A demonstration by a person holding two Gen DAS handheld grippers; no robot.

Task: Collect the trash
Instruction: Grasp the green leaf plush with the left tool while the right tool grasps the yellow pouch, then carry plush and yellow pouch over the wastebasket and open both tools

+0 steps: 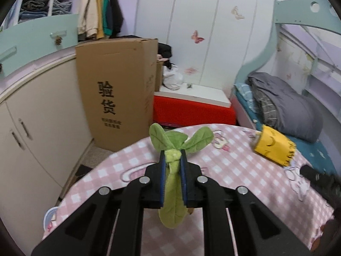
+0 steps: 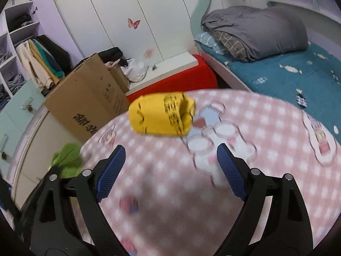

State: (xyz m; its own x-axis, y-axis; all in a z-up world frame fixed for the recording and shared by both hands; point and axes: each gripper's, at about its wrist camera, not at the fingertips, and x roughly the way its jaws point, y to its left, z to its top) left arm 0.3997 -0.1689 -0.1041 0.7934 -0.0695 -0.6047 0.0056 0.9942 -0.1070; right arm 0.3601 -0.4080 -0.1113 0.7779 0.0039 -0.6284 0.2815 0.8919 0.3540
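**Operator:** Left wrist view first: my left claw (image 1: pixel 173 160) is clamped on a green leaf-shaped plush (image 1: pixel 172 192). Its stem sits pinched between the blue pads (image 1: pixel 163 179), the leaves fan out past the tips, and the tail hangs below, clear of the bench (image 1: pixel 234 162) with its pink checked cloth.

**Partner:** And the other one?

**Operator:** My right claw (image 2: pixel 170 155) stands wide apart with nothing between its fingers. It hangs over the pink cloth, pointing at a yellow paper cup (image 2: pixel 159 115) lying on its side near the far edge of the bench. The cup is ahead of the fingertips, not touching them.

**Partner:** Can you see that cup from the left side?

**Operator:** Yes, it lies off to the right (image 1: pixel 273 145), well apart from the plush, with its torn rim facing the bed (image 1: pixel 319 151). A dark fingertip (image 1: pixel 309 170) pokes in just beside it from the right edge; I can't make out more of it there.

**Partner:** Anything behind the bench?

**Operator:** A tall cardboard box (image 1: pixel 117 91) stands on the floor against the cupboard.
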